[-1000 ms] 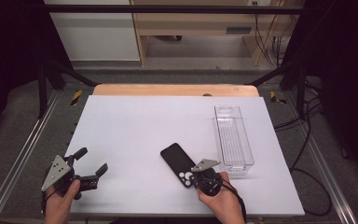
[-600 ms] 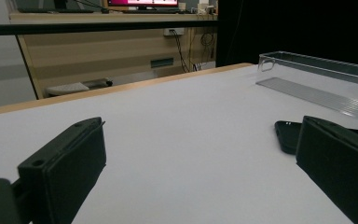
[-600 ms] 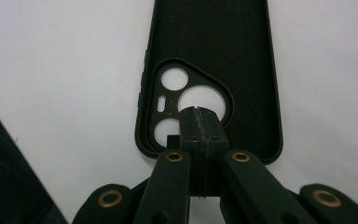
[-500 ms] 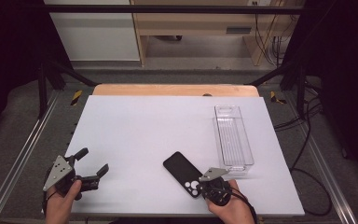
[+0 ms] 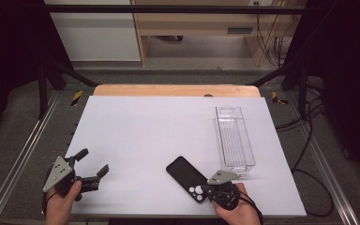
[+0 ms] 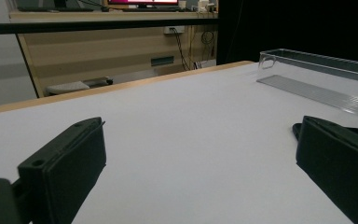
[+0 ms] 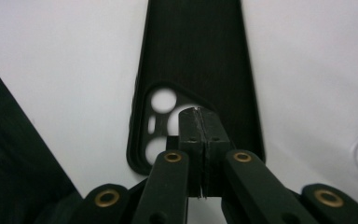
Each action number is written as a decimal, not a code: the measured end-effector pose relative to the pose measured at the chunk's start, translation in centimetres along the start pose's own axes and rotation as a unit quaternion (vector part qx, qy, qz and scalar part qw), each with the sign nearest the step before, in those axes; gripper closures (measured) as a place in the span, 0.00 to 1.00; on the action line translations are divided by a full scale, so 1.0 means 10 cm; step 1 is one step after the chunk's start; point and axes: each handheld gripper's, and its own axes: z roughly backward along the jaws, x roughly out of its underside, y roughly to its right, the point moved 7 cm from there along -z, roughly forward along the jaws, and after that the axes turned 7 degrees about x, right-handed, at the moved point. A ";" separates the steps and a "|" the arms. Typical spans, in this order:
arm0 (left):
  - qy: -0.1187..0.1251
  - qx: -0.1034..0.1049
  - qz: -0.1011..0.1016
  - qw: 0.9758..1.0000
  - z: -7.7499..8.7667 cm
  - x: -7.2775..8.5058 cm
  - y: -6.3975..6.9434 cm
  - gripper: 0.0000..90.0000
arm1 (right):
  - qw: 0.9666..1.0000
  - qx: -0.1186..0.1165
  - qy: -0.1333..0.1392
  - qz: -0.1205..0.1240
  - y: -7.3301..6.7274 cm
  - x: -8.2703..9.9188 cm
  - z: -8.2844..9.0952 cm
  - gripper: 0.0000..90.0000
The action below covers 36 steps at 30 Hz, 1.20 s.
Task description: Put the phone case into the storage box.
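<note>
- Black two-jaw left gripper (image 5: 90, 165) is sitting low over the near left corner of the white table top (image 5: 159, 131), held in the person's left hand (image 5: 61, 199); its jaws are standing wide apart with nothing between them, and in the left gripper view bare table is lying between the two pads.
- Black rectangular phone case with round camera cut-outs (image 5: 188, 179) is lying flat on the table, right of centre near the front edge, its long axis running diagonally, cut-out end toward the person.
- Black right gripper (image 7: 199, 122) is hovering at the case's cut-out end; its jaws are sitting pressed together, pad against pad, and they have just parted by a hair. Nothing is showing between the pads; contact with the case cannot be told.
- Clear plastic oblong tray (image 5: 235, 138) is standing just beyond the right gripper, near the table's right edge, apart from the case.
</note>
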 end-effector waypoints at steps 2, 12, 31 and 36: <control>-0.003 0.001 -0.001 1.000 -0.01 0.01 0.00 0.02 | 0.999 0.016 0.030 -0.011 0.04 -0.06 0.03 0.80; -0.002 0.002 -0.002 1.000 0.00 0.00 0.01 0.02 | 0.998 0.026 0.023 -0.051 0.05 -0.08 -0.12 0.20; -0.006 0.006 -0.008 1.000 -0.02 0.01 0.03 0.02 | 0.997 0.015 -0.005 -0.076 -0.05 -0.07 -0.32 0.07; -0.006 0.006 -0.008 1.000 -0.03 0.01 0.03 0.02 | 0.998 0.025 -0.014 -0.063 -0.09 -0.06 -0.37 0.06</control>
